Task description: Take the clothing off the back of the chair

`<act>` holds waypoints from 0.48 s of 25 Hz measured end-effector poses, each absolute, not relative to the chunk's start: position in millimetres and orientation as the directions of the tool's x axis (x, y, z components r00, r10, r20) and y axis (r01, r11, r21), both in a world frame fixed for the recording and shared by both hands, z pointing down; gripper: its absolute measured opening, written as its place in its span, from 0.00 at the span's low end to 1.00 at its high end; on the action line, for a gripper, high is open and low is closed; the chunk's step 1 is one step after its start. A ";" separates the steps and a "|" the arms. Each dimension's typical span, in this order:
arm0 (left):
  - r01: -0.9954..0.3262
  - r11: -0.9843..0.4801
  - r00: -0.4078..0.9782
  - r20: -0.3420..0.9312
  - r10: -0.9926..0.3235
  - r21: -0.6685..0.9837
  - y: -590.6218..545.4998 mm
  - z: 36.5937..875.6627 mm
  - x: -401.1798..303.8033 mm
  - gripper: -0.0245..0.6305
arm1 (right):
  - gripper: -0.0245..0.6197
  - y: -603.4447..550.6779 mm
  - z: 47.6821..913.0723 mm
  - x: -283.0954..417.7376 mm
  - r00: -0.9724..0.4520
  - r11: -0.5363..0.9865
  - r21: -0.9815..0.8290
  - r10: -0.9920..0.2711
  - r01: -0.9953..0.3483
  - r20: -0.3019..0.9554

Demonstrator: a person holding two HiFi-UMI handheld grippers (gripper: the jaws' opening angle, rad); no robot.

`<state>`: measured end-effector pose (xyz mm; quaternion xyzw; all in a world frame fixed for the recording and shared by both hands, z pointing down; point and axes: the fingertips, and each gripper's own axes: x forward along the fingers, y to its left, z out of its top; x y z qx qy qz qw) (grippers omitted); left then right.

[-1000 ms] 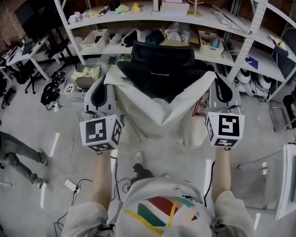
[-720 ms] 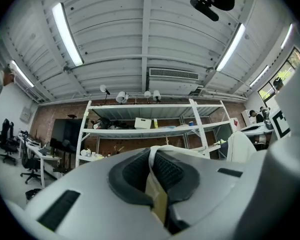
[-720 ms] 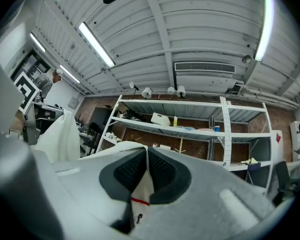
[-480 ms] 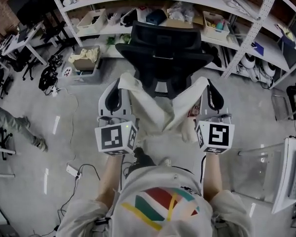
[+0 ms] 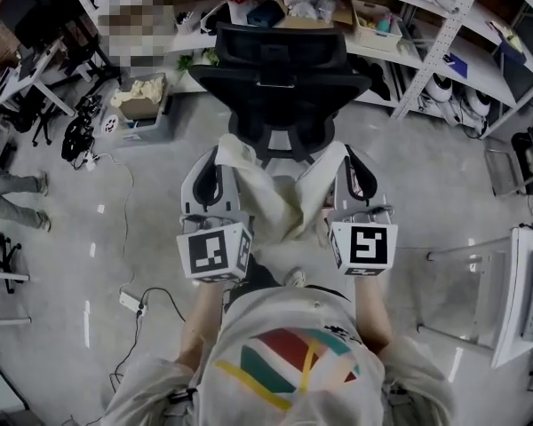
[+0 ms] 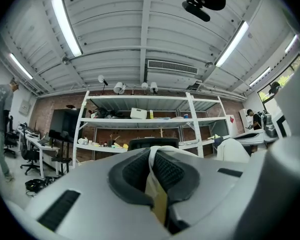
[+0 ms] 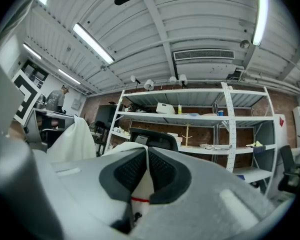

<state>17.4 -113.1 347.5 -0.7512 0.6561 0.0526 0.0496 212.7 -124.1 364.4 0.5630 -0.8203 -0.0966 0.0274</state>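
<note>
Left gripper view shows your left hand-held gripper (image 6: pixel 151 153) clamped shut on a fold of the cream clothing (image 6: pixel 156 200), and your right hand-held gripper (image 7: pixel 147 153) is likewise closed on a pinch of the same cloth. In the head view the clothing sags between the two at the centre of the frame. The black chair (image 5: pixel 280 69) stands just above it, with the shelves (image 5: pixel 444 43) along the top edge.

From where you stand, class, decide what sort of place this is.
Probably a workshop or lab workroom: open metal shelving crowded with boxes and parts, an office chair, and a power strip with loose cables on a bare concrete floor.
</note>
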 end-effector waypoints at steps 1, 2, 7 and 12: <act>-0.991 -0.135 0.134 -0.142 -0.981 -0.006 -112.6 348.9 19.2 0.06 | 0.05 -123.5 366.3 213.5 -0.365 0.349 0.186 -0.929 -0.918 -0.060; -0.991 -0.134 0.134 -0.140 -0.981 -0.006 -112.3 350.4 20.6 0.06 | 0.05 -123.2 368.3 214.2 -0.366 0.351 0.183 -0.929 -0.918 -0.057; -0.992 -0.126 0.126 -0.137 -0.982 -0.005 -111.0 353.8 23.1 0.06 | 0.05 -121.3 372.6 216.7 -0.369 0.356 0.178 -0.928 -0.917 -0.045; -0.993 -0.117 0.118 -0.139 -0.983 -0.014 -110.8 353.0 21.4 0.06 | 0.05 -123.5 373.0 220.5 -0.368 0.357 0.172 -0.929 -0.918 -0.037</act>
